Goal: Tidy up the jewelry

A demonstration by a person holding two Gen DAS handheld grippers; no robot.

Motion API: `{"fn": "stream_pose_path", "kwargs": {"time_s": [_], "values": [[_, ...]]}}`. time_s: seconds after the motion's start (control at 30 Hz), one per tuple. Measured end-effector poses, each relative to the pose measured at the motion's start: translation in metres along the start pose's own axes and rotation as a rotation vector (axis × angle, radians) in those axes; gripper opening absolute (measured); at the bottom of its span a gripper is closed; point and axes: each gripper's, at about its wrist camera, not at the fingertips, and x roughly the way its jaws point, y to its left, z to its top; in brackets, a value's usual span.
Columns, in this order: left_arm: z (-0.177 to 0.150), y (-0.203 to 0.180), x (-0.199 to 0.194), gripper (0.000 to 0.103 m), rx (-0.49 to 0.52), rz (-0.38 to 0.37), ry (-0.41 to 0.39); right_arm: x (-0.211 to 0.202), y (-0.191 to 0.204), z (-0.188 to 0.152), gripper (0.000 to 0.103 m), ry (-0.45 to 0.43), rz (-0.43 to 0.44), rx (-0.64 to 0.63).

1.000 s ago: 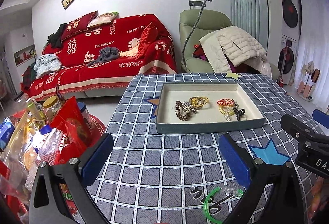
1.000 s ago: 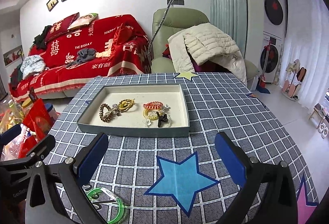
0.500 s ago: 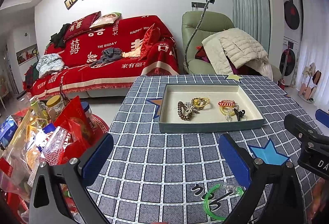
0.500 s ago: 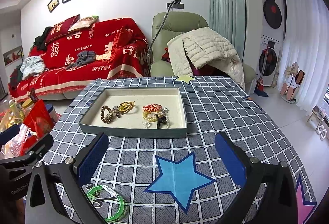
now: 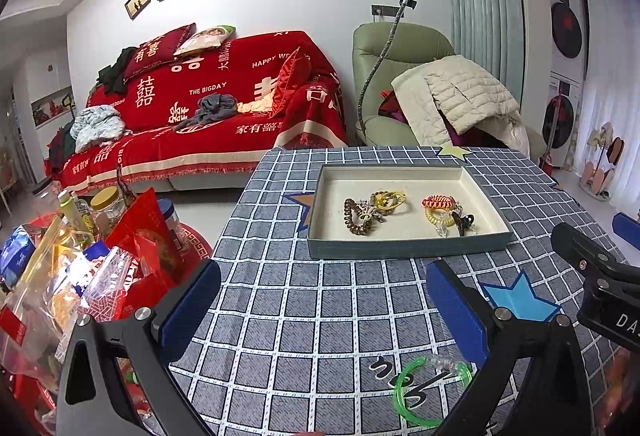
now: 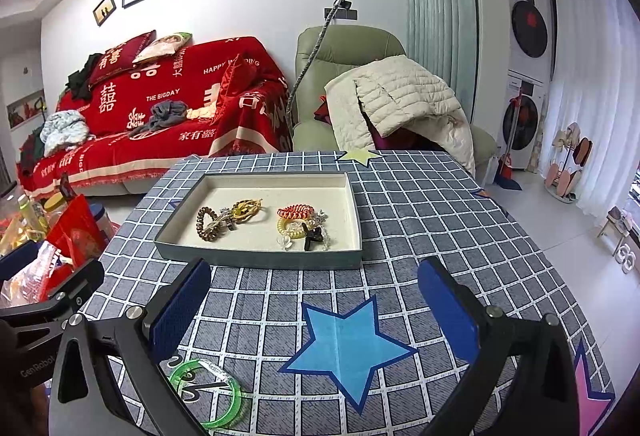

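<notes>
Left wrist view: the left gripper (image 5: 320, 312), jaws wide and empty, faces a shallow grey cardboard tray (image 5: 404, 244) at 12 o'clock holding coiled hair ties and bracelets (image 5: 404, 210). A translucent green plastic bangle (image 5: 428, 392) lies untidied at 5 o'clock.

Right wrist view: the right gripper (image 6: 316, 310), jaws wide and empty; the bangle (image 6: 208, 392) sits at 7 o'clock, seemingly the last piece left.

1 tray (image 5: 408, 244), 1 green bangle (image 5: 430, 392)
</notes>
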Motion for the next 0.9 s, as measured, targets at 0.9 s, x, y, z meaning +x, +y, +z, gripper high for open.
{"fn": "stream_pose_path", "kwargs": {"time_s": [0.9], "values": [[0.0004, -0.0016, -0.0022, 0.103, 0.0, 0.001, 0.0, -0.0056, 0.0012, 0.0041, 0.103, -0.005, 0.005, 0.0]]}}
